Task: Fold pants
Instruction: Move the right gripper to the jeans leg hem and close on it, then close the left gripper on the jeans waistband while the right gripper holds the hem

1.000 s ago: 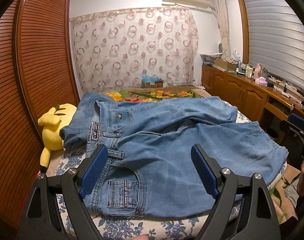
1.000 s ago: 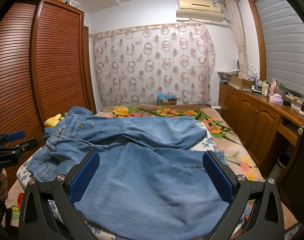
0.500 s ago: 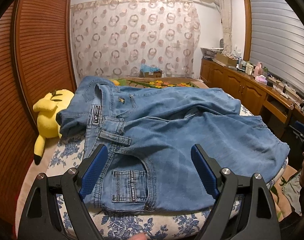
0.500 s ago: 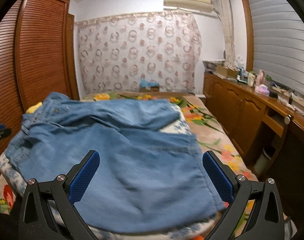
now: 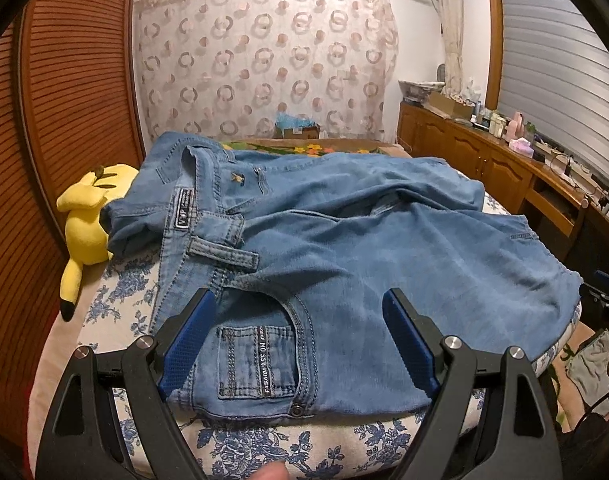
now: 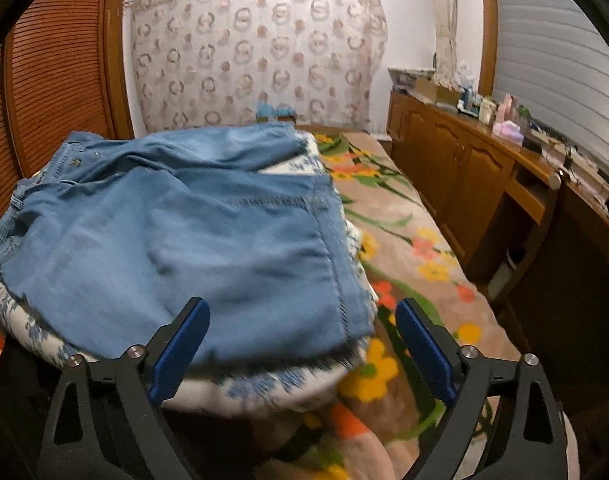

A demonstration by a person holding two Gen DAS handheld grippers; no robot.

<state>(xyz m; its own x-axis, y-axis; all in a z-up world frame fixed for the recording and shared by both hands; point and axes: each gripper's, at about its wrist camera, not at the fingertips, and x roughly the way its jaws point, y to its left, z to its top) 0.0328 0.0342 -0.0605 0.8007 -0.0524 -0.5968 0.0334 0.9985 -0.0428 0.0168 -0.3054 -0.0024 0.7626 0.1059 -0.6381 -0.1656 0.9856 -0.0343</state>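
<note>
Reaching step: left tool (image 5: pixel 298 334) gapes over the jeans (image 5: pixel 344 248) pocket corner at 6 o'clock, right tool (image 6: pixel 302 344), narrowing but empty, nears the hem; next, pinch both.

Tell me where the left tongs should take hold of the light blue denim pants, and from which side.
Probably the near waist corner of the light blue denim pants, by the back pocket with the lettered strip. It lies flat at the edge of the blue-flowered white quilt, straight ahead of the open left tongs, so come low from the near side and slide one pad under the edge.
</note>
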